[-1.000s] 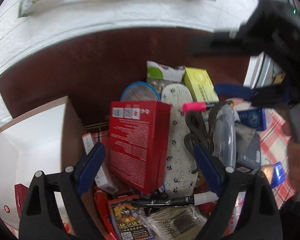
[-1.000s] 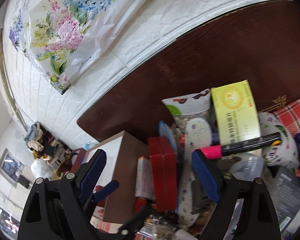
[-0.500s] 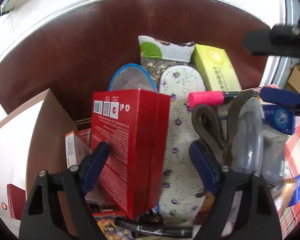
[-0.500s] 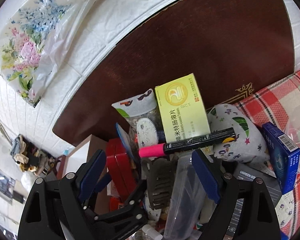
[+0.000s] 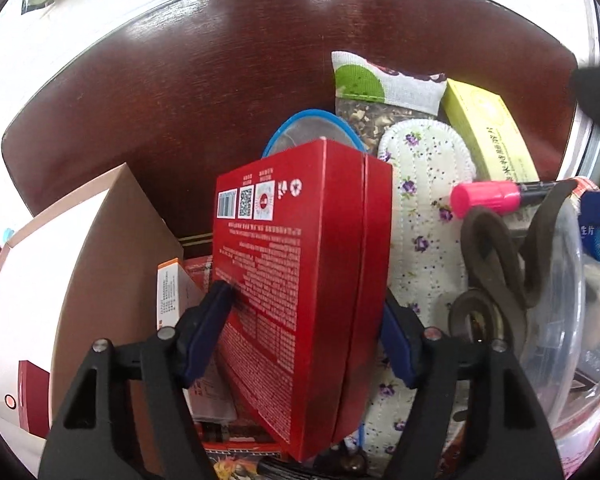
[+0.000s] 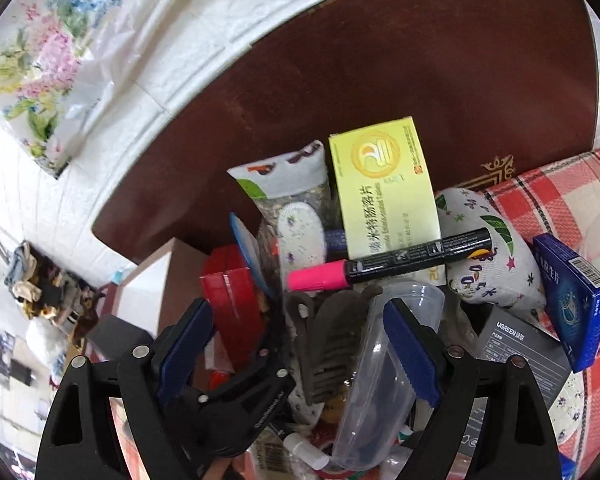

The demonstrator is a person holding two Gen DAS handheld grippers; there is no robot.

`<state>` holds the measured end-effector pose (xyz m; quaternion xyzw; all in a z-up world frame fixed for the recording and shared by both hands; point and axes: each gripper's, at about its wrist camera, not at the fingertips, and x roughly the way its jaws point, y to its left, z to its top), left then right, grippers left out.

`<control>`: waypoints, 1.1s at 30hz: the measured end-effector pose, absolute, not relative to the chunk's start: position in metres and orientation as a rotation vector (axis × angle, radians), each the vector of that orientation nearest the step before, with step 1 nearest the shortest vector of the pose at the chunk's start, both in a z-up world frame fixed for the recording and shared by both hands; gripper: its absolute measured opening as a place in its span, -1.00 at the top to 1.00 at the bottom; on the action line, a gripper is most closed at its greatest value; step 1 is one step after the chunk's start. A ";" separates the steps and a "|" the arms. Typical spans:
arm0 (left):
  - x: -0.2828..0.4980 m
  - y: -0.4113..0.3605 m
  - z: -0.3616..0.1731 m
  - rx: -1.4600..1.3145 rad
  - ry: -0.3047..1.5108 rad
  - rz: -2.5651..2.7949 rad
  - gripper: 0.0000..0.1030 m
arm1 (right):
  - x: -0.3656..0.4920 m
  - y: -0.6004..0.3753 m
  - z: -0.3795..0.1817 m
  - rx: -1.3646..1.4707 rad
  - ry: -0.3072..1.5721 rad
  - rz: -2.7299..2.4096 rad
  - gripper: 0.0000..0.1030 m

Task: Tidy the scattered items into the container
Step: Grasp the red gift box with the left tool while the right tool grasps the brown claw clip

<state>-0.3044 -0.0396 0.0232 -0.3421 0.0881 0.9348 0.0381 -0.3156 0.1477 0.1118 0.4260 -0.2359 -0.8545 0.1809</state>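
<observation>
Between the blue pads of your left hand-held gripper [image 5: 306, 326] stands the red box [image 5: 300, 288], upright on its short end with its long axis running up and away from the camera, the barcode end at the top. Both pads press against its broad sides near the lower half, so your left hand-held gripper is clamped on it. The box sits in the middle of the pile, just right of the open brown-and-white carton [image 5: 80, 272] and a small orange-trimmed white box [image 5: 176, 300], and touching the floral insole [image 5: 424, 208] on its right. Behind its top edge a blue-rimmed round lid [image 5: 312, 128] shows.

Your right hand-held gripper [image 6: 298, 344] hangs over the same heap with its jaws spread wide and nothing between the pads. In its view the pink-capped marker [image 6: 388, 264] lies almost level across the pile, cap toward the left, black barrel toward the right, just beyond the fingertips. It rests over the yellow-green box [image 6: 384, 184], which leans back against the dark wooden headboard [image 6: 420, 60]. Below the marker lie a dark hair claw [image 6: 332, 340] and a clear plastic container [image 6: 376, 364], both between the open fingers. A blue box [image 6: 572, 300] and a patterned pouch [image 6: 492, 248] sit to the right on the checked cloth [image 6: 560, 184].
</observation>
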 end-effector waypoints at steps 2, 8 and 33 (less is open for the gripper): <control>-0.306 -0.042 0.022 -1.047 0.253 2.871 -0.36 | -0.313 0.145 0.114 1.180 -0.662 -2.405 -0.71; -0.323 -0.065 0.018 -1.082 0.191 2.888 -0.33 | -0.328 0.122 0.092 1.328 -0.564 -2.334 -0.71; -0.338 -0.105 0.018 -1.113 -0.058 2.830 -0.12 | -0.353 0.070 0.068 1.304 -0.415 -2.391 -0.95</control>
